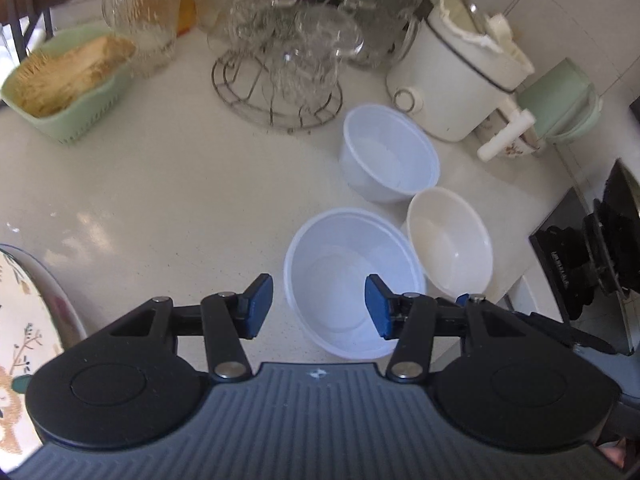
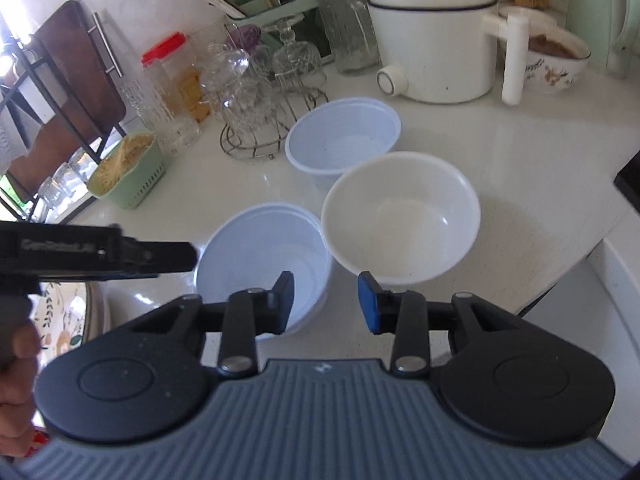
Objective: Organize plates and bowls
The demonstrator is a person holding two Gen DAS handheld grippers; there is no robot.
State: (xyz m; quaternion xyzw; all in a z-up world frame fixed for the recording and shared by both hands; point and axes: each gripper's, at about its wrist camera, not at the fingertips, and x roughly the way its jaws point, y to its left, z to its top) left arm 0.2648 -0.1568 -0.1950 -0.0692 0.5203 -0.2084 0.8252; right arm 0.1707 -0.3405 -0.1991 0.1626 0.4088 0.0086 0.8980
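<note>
Three empty bowls sit close together on a pale kitchen countertop [image 1: 160, 184], near its front right corner. The nearest white bowl [image 1: 352, 280] touches a cream bowl [image 1: 450, 240]; a second white bowl [image 1: 390, 152] stands behind them, beside a wire rack of glasses [image 1: 280, 72]. The left gripper [image 1: 319, 306] hovers over the nearest bowl's rim, jaws partly apart and empty. The right gripper [image 2: 325, 302], narrower and empty, hangs between the two front bowls. Judged best: straddle one rim squarely before closing.

Three bowls on a white counter [image 2: 520, 168]

Right gripper [image 2: 325, 302] parted, empty, above the near bowl [image 2: 256, 248]; cream bowl [image 2: 400, 216] right, touching it; far bowl [image 2: 344, 136] by a glass rack [image 2: 256, 120].
</note>
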